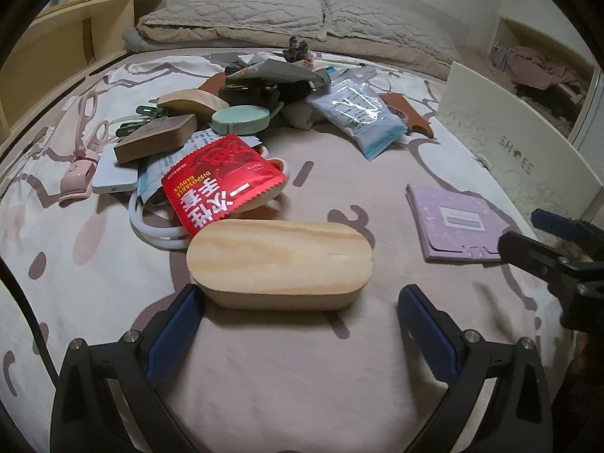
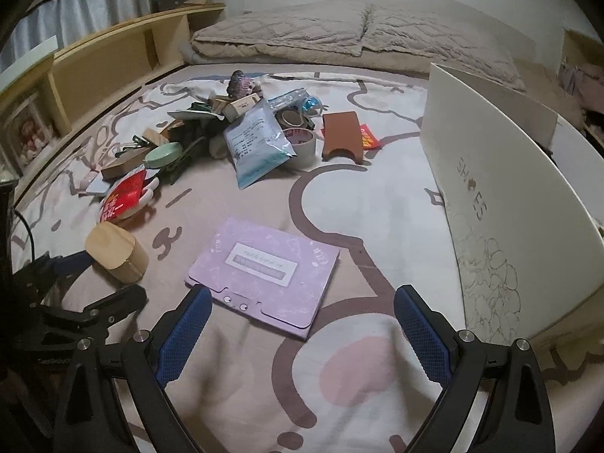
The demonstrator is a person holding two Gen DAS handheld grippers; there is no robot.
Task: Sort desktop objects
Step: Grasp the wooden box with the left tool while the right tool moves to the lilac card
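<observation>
in the left wrist view, two oval wooden boxes show: one large wooden box (image 1: 279, 262) lies at the centre of the frame, just ahead of the left gripper (image 1: 302, 324), and a second wooden box (image 1: 192, 102) sits in the pile at upper left, beside one rectangular wooden block (image 1: 156, 137). further left lies one pink tool (image 1: 81, 168). one red glove packet (image 1: 222, 181) leans over a white ring just behind the large box, touching its far edge. one green round tin (image 1: 241, 119) sits above it, then one pale blue pouch (image 1: 358, 117) right of centre, one purple folder (image 1: 458, 222) flat at right, and one white shoe box (image 1: 517, 151) standing along the right edge. everything lies on one patterned bedspread (image 1: 264, 358)

the left gripper's blue fingers (image 1: 175, 334) are spread wide, holding nothing, the box between and just beyond their tips

in the right wrist view, the right gripper (image 2: 302, 324) is likewise spread wide and empty, low over the bedspread, the folder's near edge between its tips
</observation>
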